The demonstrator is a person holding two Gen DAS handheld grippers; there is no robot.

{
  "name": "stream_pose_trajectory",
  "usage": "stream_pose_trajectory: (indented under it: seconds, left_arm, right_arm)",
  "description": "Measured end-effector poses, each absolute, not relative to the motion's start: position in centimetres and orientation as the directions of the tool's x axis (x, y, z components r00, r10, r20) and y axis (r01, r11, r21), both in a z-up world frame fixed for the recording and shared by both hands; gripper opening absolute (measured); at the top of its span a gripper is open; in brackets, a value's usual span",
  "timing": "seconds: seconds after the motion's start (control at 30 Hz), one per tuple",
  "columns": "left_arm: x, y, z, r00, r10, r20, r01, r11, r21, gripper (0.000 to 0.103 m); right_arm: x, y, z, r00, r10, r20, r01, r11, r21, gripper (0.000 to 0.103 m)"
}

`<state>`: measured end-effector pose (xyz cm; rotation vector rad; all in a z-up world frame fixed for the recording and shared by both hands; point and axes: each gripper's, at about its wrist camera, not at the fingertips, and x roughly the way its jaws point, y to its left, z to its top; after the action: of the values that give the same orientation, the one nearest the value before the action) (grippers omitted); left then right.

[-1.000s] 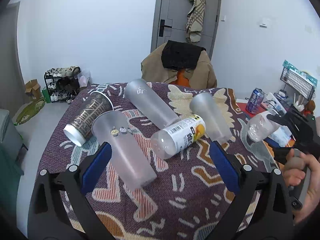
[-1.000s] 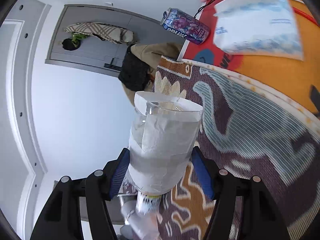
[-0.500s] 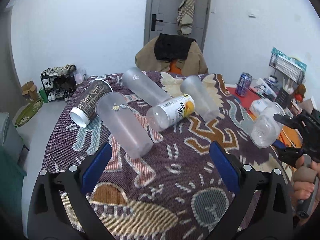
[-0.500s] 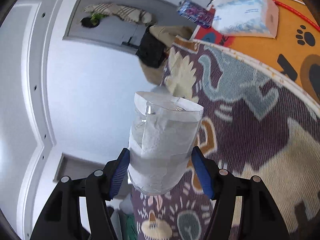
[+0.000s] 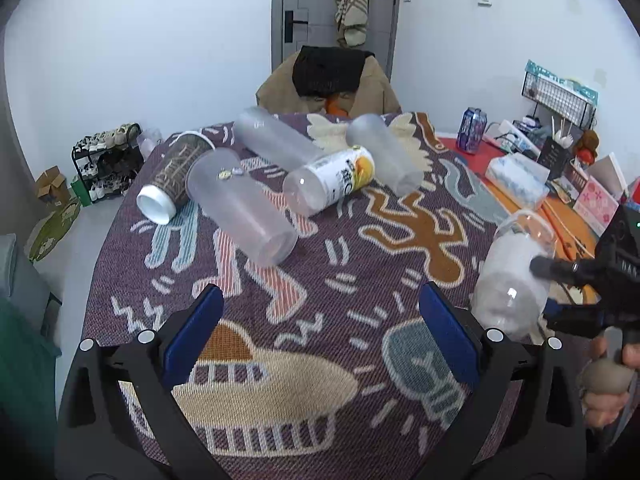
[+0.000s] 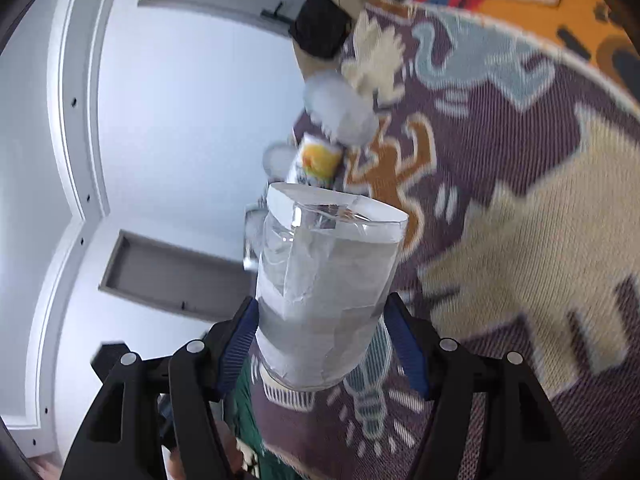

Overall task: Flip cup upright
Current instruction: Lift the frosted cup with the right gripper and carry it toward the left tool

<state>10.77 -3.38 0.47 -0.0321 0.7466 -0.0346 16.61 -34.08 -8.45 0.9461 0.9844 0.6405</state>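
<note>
Your right hand-held gripper (image 6: 322, 344) is clamped on the clear cup (image 6: 324, 292), one blue pad (image 6: 236, 344) on each side of its lower body. The rim end points forward, away from the gripper; the base sits back between the fingers. From the left wrist view, the same cup (image 5: 514, 276) hangs tilted just above the patterned cloth (image 5: 320, 288) on the counter, rim up and away from you, base low and near the cloth. It is not yet set down.

Your left hand-held gripper (image 5: 320, 332) is spread wide and holds nothing. It hovers over bare cloth, with the held cup off to its right.

Risks, as judgement:
- The cup wall is thin and smooth. The pads bite low on the body, so a squeeze may dent it, or it may pivot in the grip as you rotate.
- Letting go while it is tilted would likely tip it back over. Level the base on the cloth first.
- The woven cloth is soft and uneven. A light empty cup may rock on it.
- The cup sits near the counter's right edge. A slip that way could send it off.

Farther ahead of the left gripper, well apart, several other cups (image 5: 240, 204) and a labelled bottle (image 5: 332, 180) lie on their sides. Right wrist view is motion-blurred; fine contact detail is unclear.
</note>
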Motion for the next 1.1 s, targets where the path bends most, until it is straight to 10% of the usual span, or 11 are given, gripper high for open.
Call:
stream_pose_trajectory:
  seconds: [1.1]
  left_arm:
    - [14.4, -11.5, 0.2, 0.597, -0.229, -0.769, 0.294, 0.954, -0.057, 0.097]
  right_arm:
    - [13.5, -38.3, -9.9, 0.511, 0.712, -0.482, -0.04, 0.58, 0.814, 0.089]
